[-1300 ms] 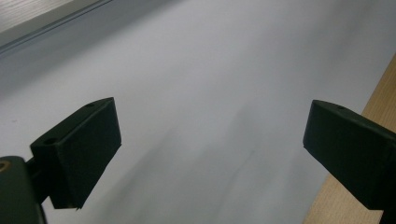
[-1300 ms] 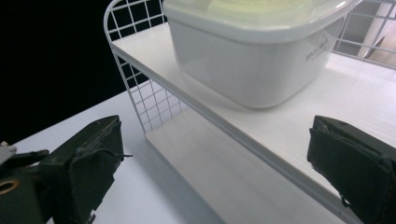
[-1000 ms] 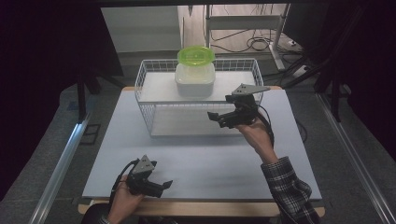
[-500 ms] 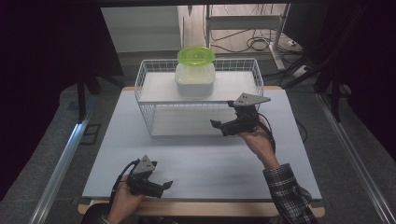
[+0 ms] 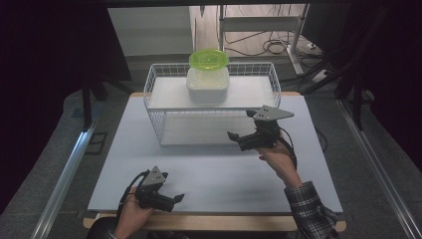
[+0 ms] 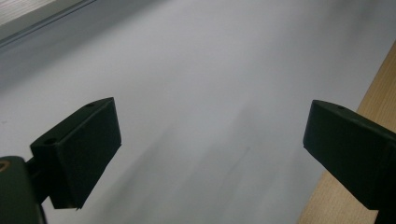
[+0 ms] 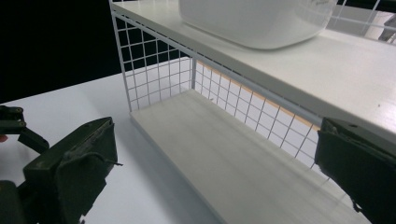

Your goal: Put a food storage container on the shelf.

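White table (image 5: 209, 169) under me, a wire rack (image 5: 154, 94) standing at its far side.
On the rack's upper shelf a white tub (image 5: 207, 85) is carrying a green lid (image 5: 209, 59); its contents are hidden. I am holding my right gripper (image 5: 238, 135) empty, jaws apart, just before the lower shelf, below and right of the tub. My left gripper (image 5: 175, 199) is resting spread near the table's front edge.

Plaid sleeve (image 5: 311, 211); black fingers (image 6: 79, 154), grey plates.

container (image 7: 254, 21): top cut off by frame edge | shelf rack (image 7: 299, 79): right end cropped, perhaps half unseen
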Demonstrator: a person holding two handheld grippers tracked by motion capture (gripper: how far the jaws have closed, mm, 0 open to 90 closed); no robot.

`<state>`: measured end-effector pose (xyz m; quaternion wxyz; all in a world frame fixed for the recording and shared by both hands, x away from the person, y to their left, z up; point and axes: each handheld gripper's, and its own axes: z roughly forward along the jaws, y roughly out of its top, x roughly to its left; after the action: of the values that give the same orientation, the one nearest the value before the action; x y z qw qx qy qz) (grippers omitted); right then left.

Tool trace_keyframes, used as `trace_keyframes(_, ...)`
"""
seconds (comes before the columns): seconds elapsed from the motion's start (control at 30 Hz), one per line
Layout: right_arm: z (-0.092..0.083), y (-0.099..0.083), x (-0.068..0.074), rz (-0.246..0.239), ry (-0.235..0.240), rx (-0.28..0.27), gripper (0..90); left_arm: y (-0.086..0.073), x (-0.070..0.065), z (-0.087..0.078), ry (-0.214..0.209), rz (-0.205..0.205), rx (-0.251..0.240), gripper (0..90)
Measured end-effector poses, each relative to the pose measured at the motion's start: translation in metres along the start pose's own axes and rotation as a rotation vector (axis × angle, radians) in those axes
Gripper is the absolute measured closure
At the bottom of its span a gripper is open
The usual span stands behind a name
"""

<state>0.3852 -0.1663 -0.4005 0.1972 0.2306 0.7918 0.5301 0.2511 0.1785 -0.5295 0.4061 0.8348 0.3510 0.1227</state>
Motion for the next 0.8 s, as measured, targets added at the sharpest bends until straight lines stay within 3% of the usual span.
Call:
trace_keyframes(0.43, -0.007, -0.011, 0.004, 0.030, -0.008, -0.014, 0.0, 0.000, 0.000, -0.001, -0.001, 0.001, -0.004, 3.8)
trace_keyframes(0.8, -0.011, -0.025, 0.013, 0.035, -0.030, 0.023, 0.0, 0.000, 0.000, -0.001, -0.002, 0.003, -0.007, 3.8)
